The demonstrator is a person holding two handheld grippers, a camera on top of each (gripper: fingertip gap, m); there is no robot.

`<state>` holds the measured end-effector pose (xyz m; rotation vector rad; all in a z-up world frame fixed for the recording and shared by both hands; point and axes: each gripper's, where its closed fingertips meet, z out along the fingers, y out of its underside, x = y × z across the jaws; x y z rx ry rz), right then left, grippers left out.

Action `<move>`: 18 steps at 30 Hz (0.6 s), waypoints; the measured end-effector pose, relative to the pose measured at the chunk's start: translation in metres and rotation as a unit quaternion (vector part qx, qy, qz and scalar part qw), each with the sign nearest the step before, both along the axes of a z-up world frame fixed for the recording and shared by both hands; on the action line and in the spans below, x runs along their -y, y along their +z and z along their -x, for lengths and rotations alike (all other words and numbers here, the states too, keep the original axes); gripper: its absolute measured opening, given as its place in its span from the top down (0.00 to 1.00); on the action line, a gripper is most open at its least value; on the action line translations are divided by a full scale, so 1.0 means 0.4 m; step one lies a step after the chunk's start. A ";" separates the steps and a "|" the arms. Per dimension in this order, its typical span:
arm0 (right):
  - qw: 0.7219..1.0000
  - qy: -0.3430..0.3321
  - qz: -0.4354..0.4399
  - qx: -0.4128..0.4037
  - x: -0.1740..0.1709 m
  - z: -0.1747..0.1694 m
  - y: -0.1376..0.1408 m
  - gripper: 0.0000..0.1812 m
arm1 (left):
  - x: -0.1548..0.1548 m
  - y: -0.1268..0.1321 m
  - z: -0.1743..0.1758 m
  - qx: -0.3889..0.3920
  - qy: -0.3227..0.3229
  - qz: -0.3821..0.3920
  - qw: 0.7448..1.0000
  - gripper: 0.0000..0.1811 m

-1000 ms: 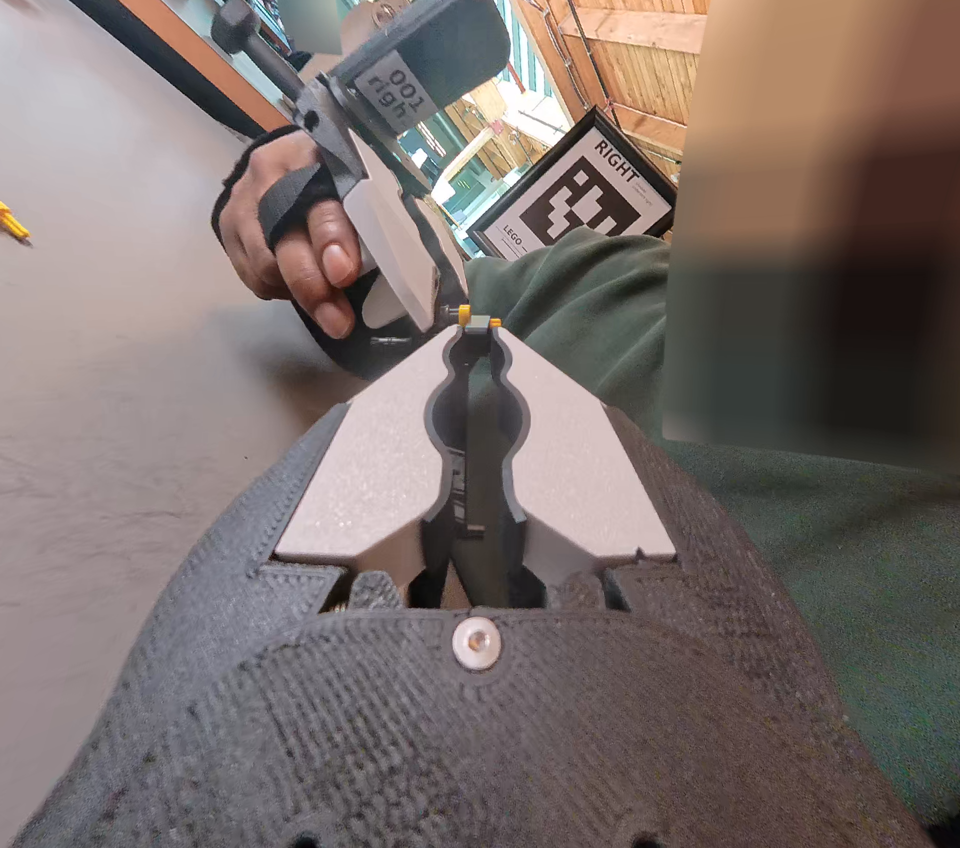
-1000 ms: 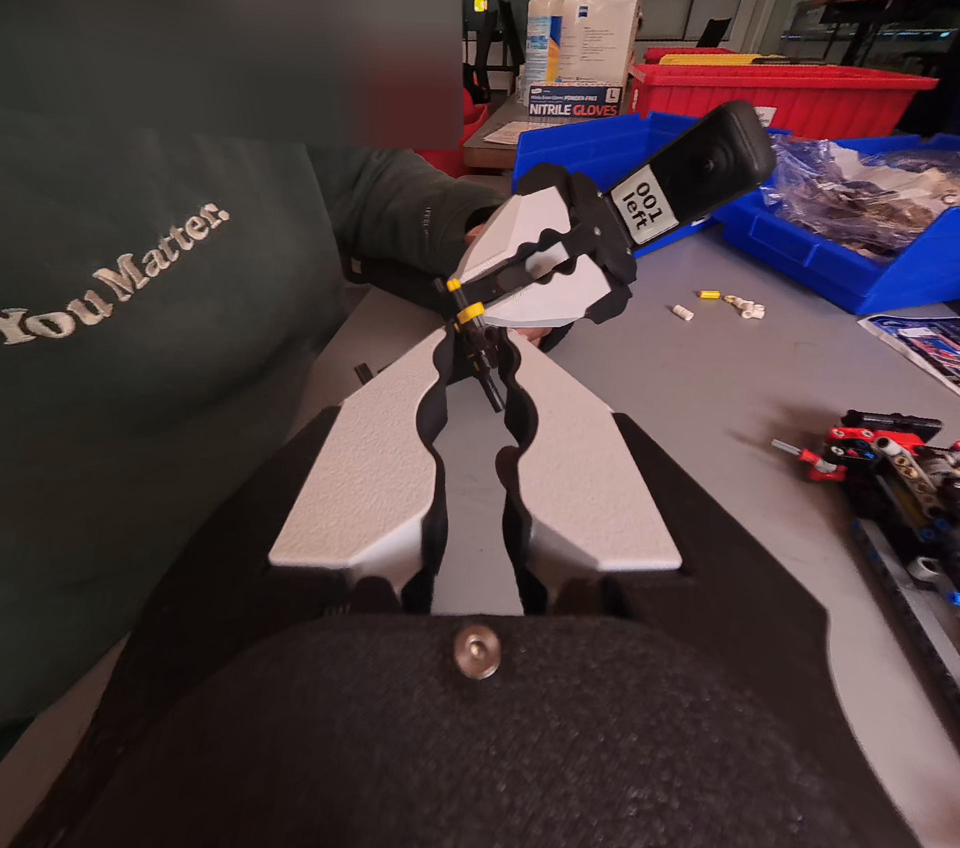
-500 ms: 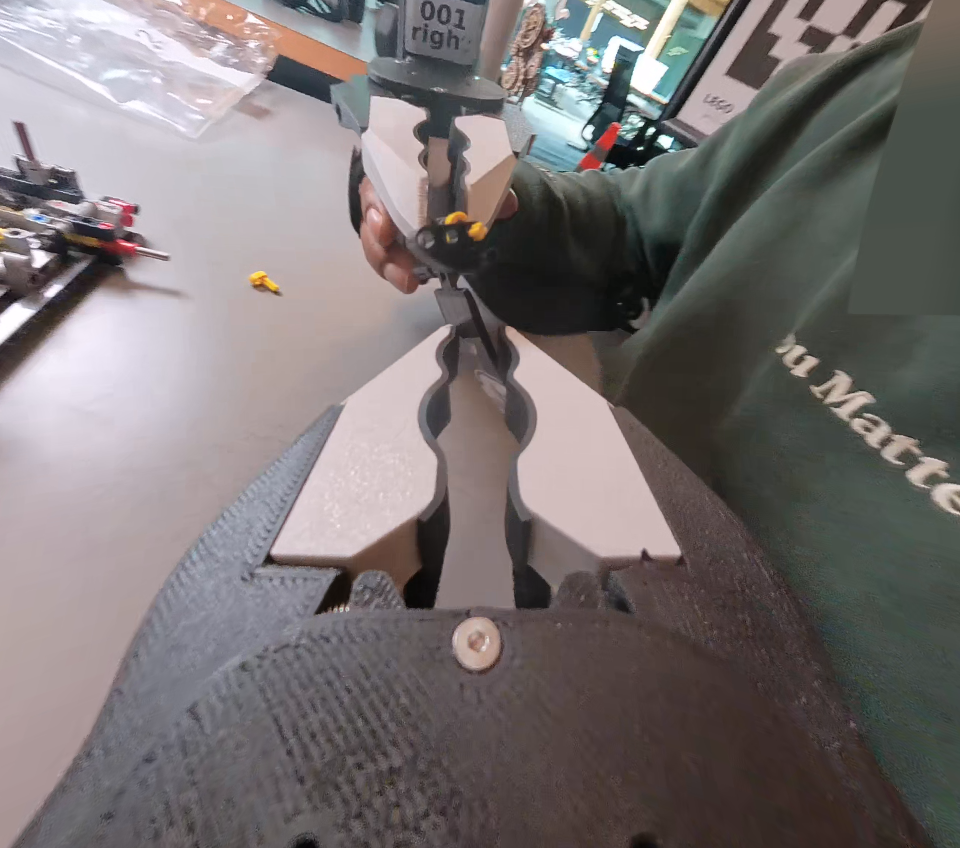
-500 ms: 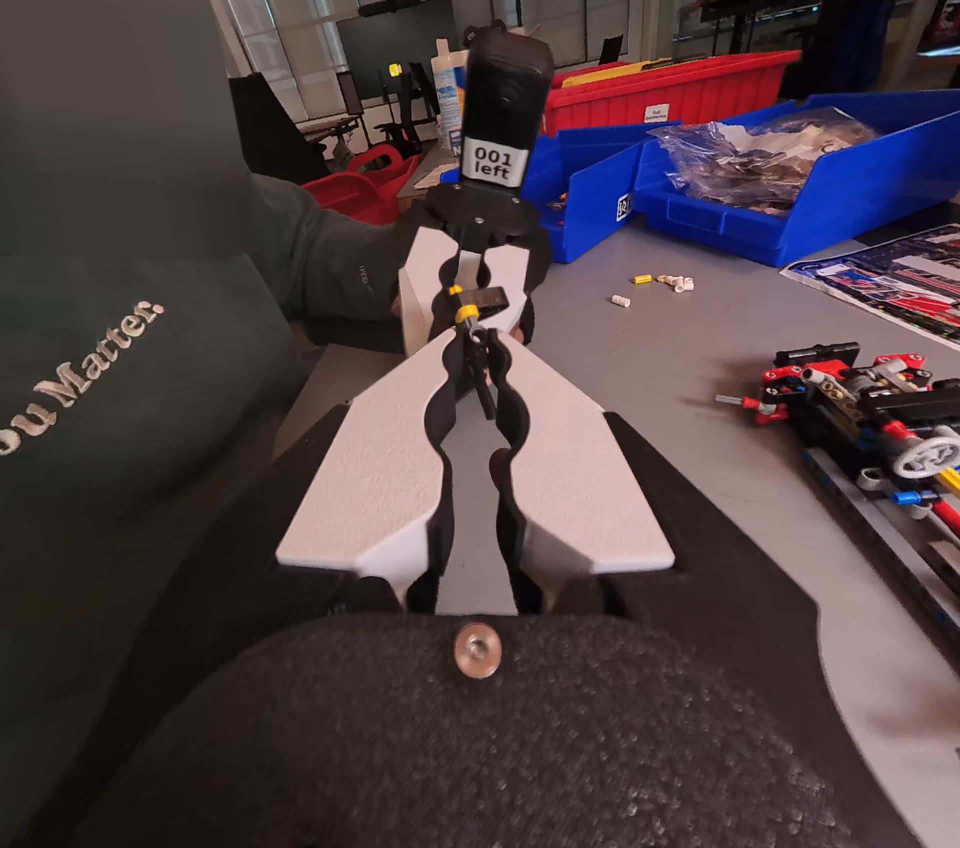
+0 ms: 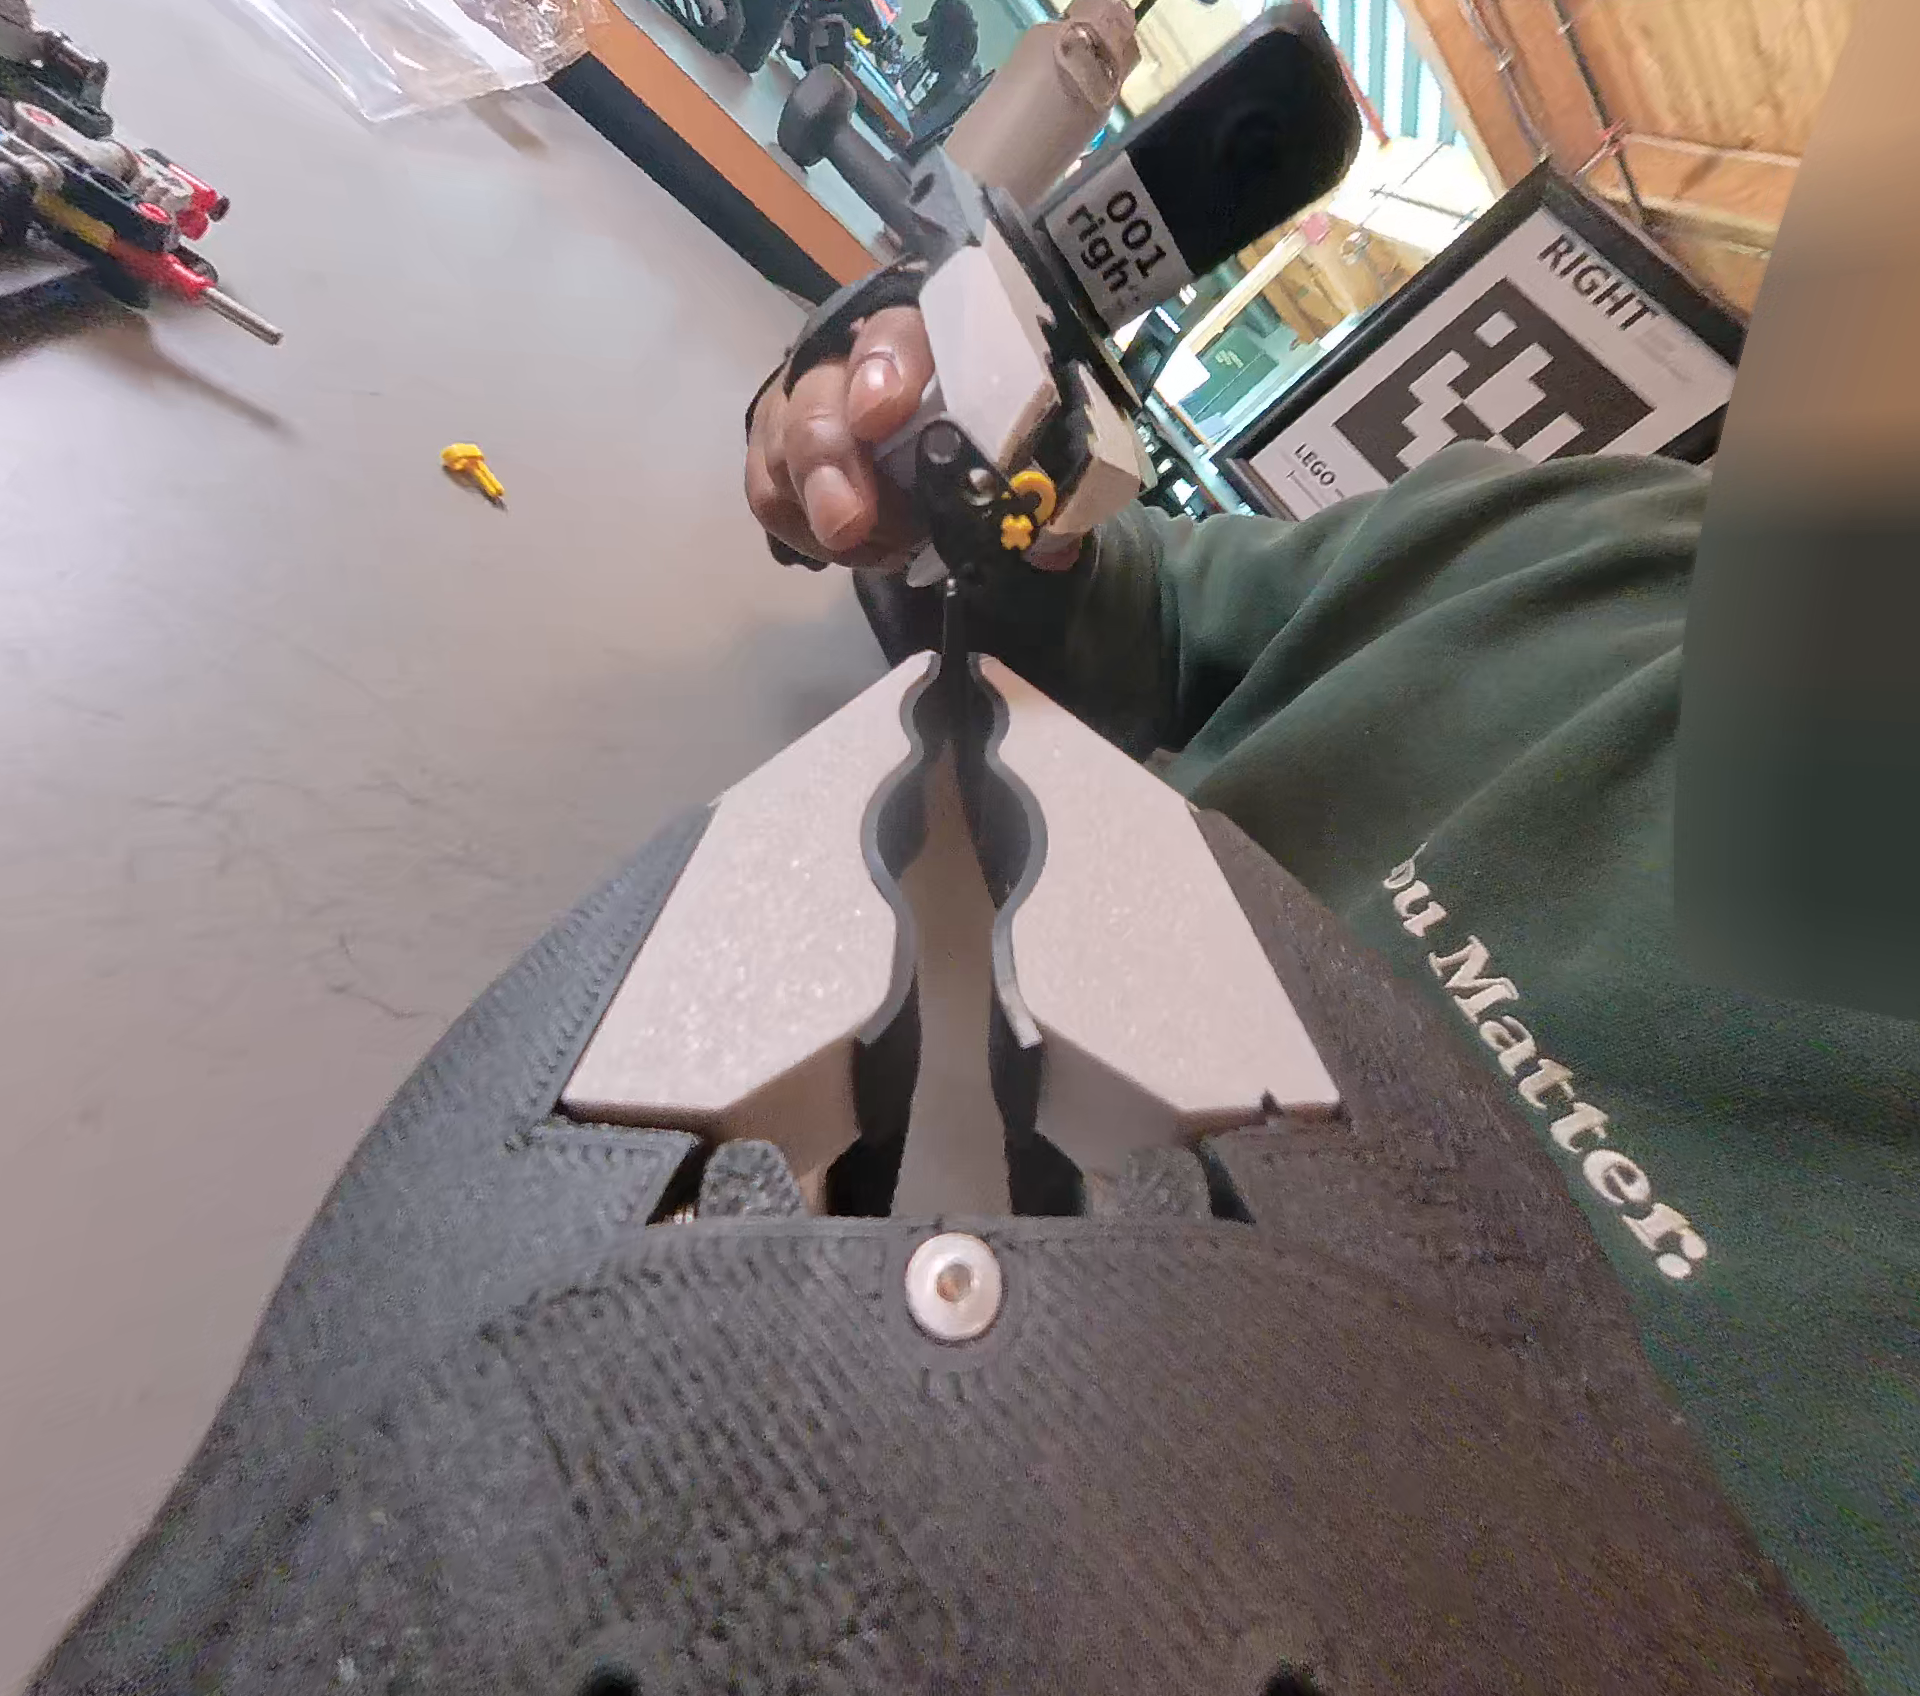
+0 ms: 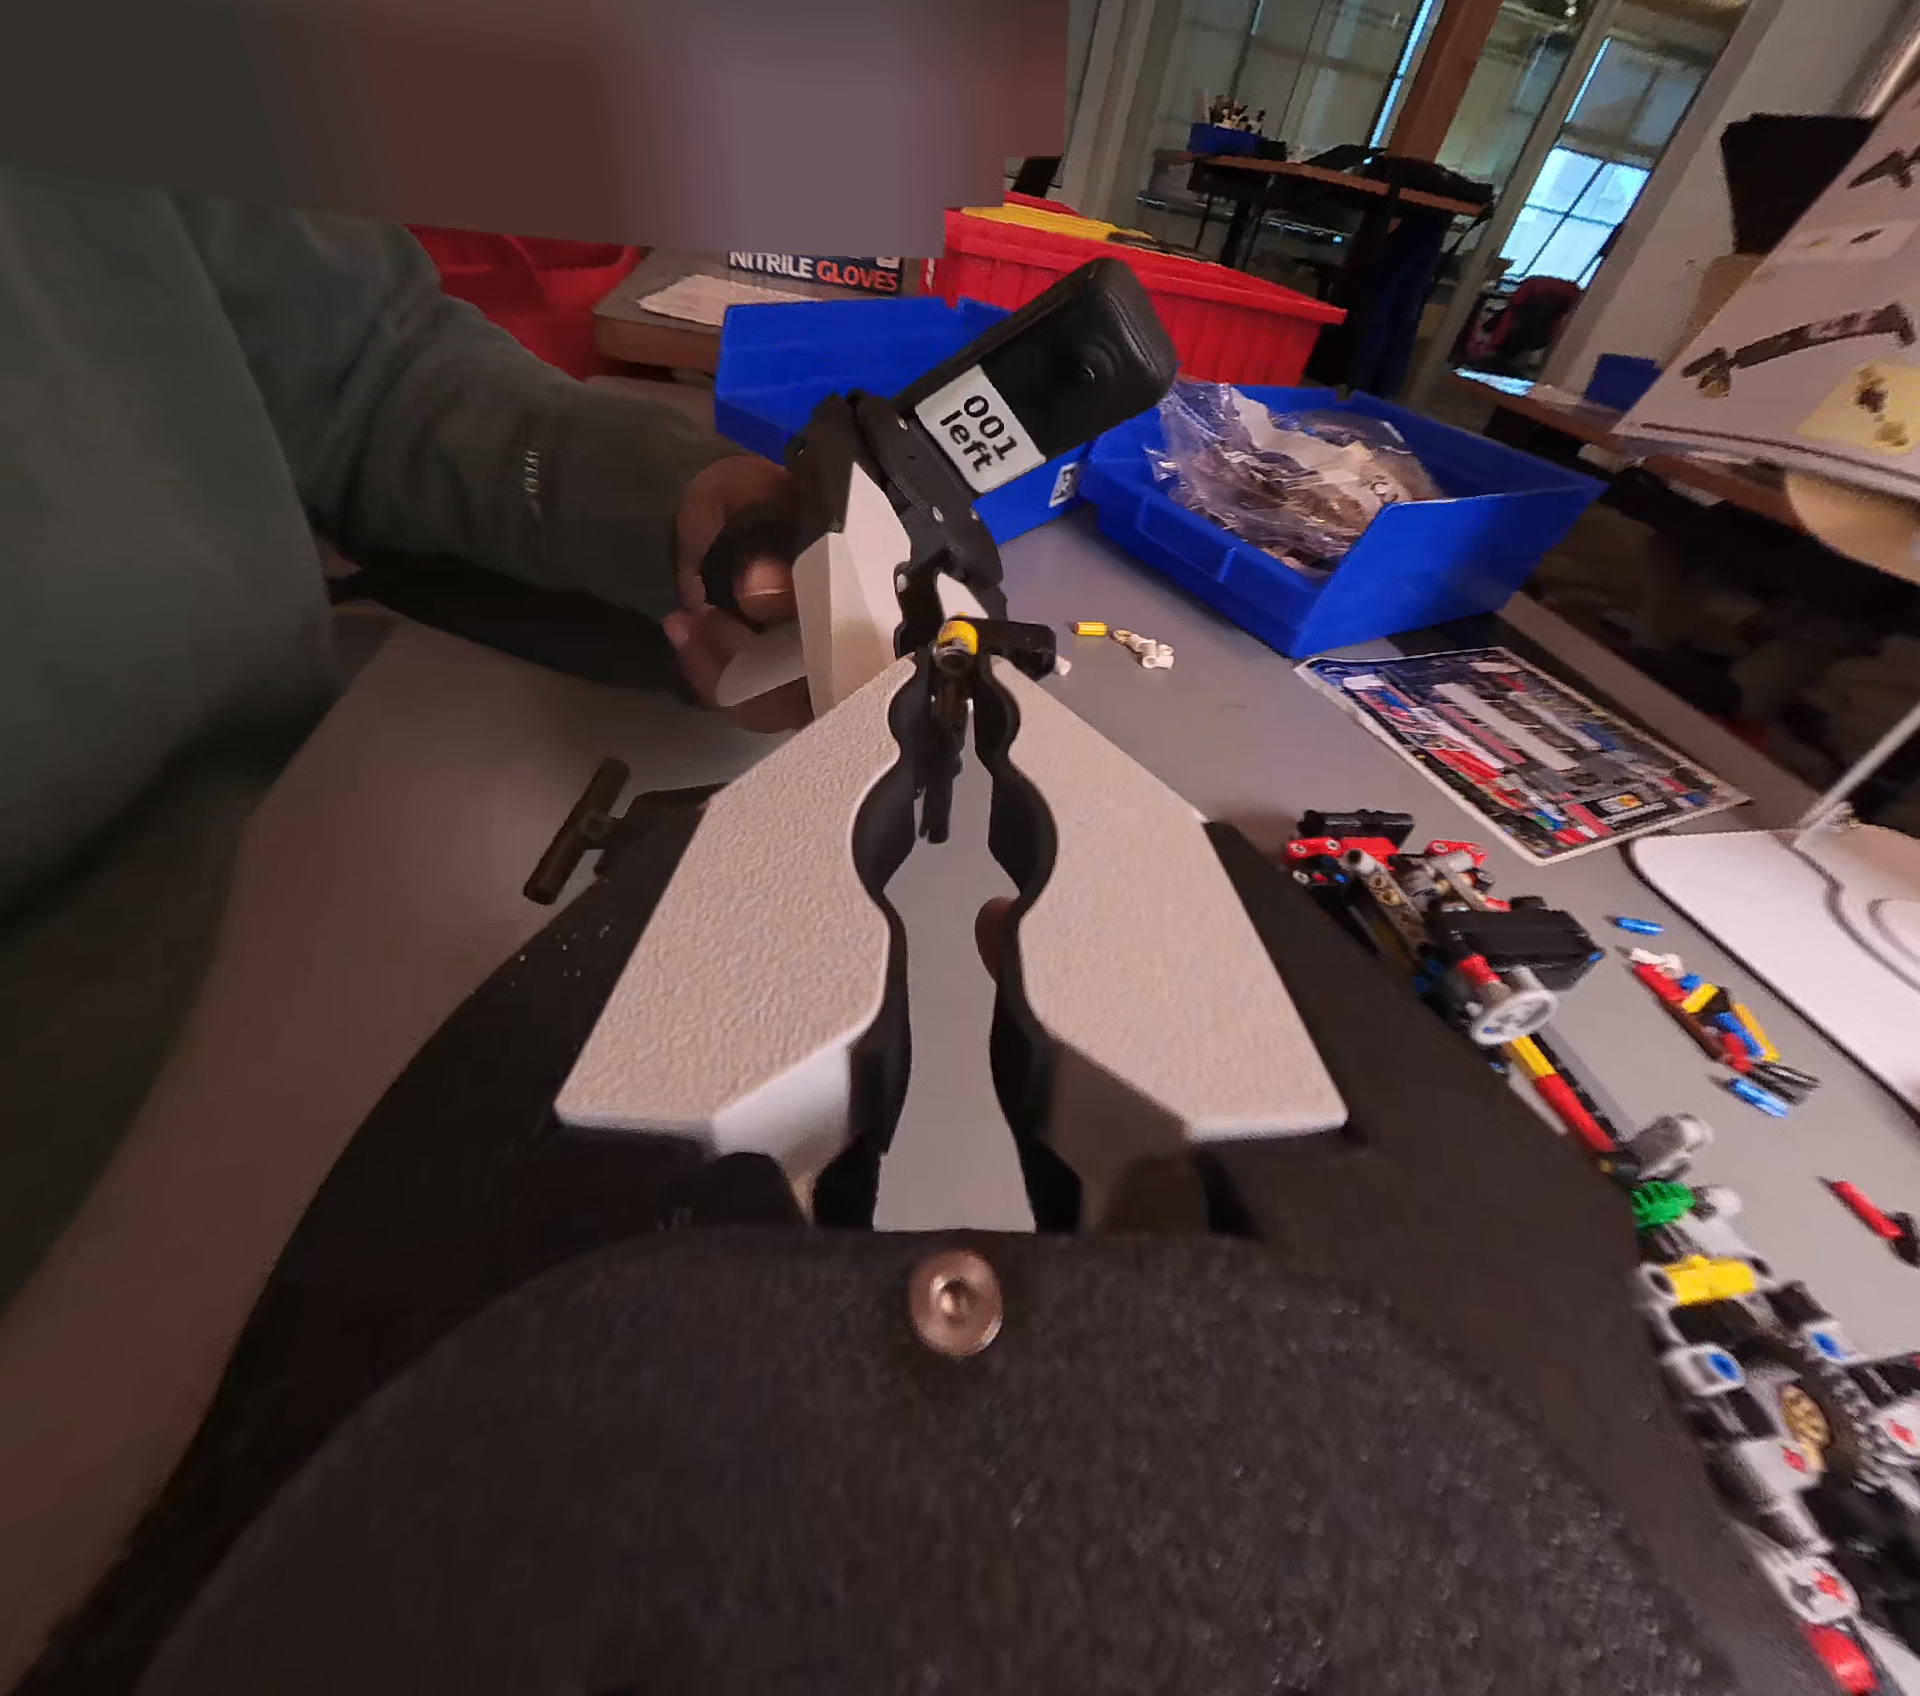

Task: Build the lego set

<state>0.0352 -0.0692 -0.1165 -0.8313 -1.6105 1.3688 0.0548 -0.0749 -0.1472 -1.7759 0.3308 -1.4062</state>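
Note:
A small black lego piece (image 5: 951,483) with yellow parts (image 5: 1023,503) is held in the air between both grippers. My left gripper (image 5: 951,672) is shut on a thin black axle (image 5: 954,618) that sticks out of that piece. My right gripper (image 6: 951,682) is shut on the same piece, just below its yellow bush (image 6: 956,638); the axle end (image 6: 940,779) hangs between its fingers. The two grippers meet tip to tip: the right one shows in the left wrist view (image 5: 997,503) and the left one in the right wrist view (image 6: 920,623).
A partly built lego car (image 6: 1455,919) and loose parts lie on the grey table to the right. Blue bins (image 6: 1351,524) and an instruction sheet (image 6: 1507,753) lie behind. A yellow pin (image 5: 473,470) and a black T-shaped piece (image 6: 582,825) lie loose. The person's green sleeve is close by. Less than 4 cm separates the two grippers' tips. Between my left fingertips and the yellow pin (image 5: 473,470) there is roughly 15 cm.
Both grippers have tilted and turned against each other with the piece still held between them. The left gripper's tips have closed tighter on the axle.

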 end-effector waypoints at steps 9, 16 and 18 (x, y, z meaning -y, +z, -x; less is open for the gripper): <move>0.994 -0.030 -0.103 -0.019 0.000 0.002 -0.018 0.98 | -0.007 -0.004 0.015 -0.025 0.006 -0.041 0.999 0.89; 0.969 -0.047 -0.240 -0.043 0.009 0.003 -0.050 0.98 | -0.009 -0.004 0.028 -0.029 0.006 -0.049 0.998 0.84; 0.963 -0.051 -0.262 -0.046 0.009 0.005 -0.056 0.98 | -0.010 -0.008 0.028 -0.027 0.005 -0.041 0.999 0.84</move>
